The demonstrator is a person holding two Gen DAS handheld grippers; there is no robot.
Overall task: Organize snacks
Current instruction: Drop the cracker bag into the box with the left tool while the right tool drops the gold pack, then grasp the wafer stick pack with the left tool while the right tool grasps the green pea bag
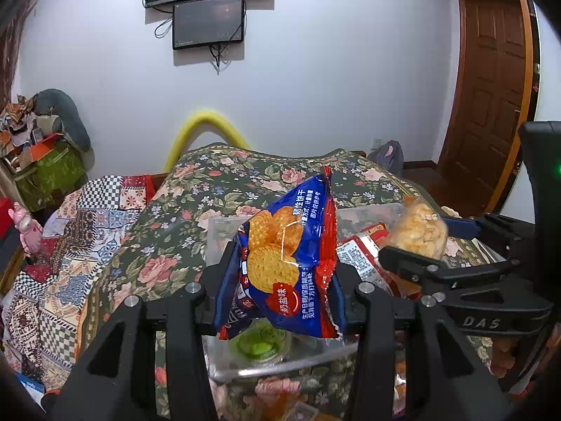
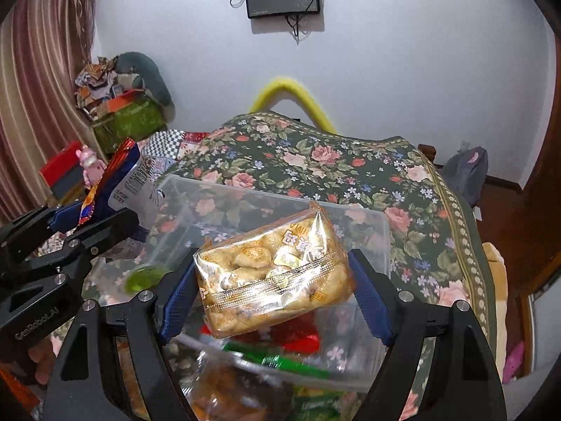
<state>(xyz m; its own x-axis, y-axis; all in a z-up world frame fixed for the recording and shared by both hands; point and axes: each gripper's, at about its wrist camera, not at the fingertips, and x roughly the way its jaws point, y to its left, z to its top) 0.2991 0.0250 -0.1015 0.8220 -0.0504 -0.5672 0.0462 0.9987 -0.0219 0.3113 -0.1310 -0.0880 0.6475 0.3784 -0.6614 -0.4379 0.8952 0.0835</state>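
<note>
Left wrist view shows the left gripper (image 1: 280,277) clenched on a blue biscuit packet (image 1: 289,263), held above the near-left part of the clear plastic box (image 1: 280,368) on the floral bedspread (image 1: 224,182). It seems light and crinkly, the biscuits fragile, so a grip across the lower body is safest. To its right, the right gripper (image 2: 277,298) grasps a clear bag of puffed snacks (image 2: 273,280) over the box middle; it looks soft, slippery and crushable.
</note>
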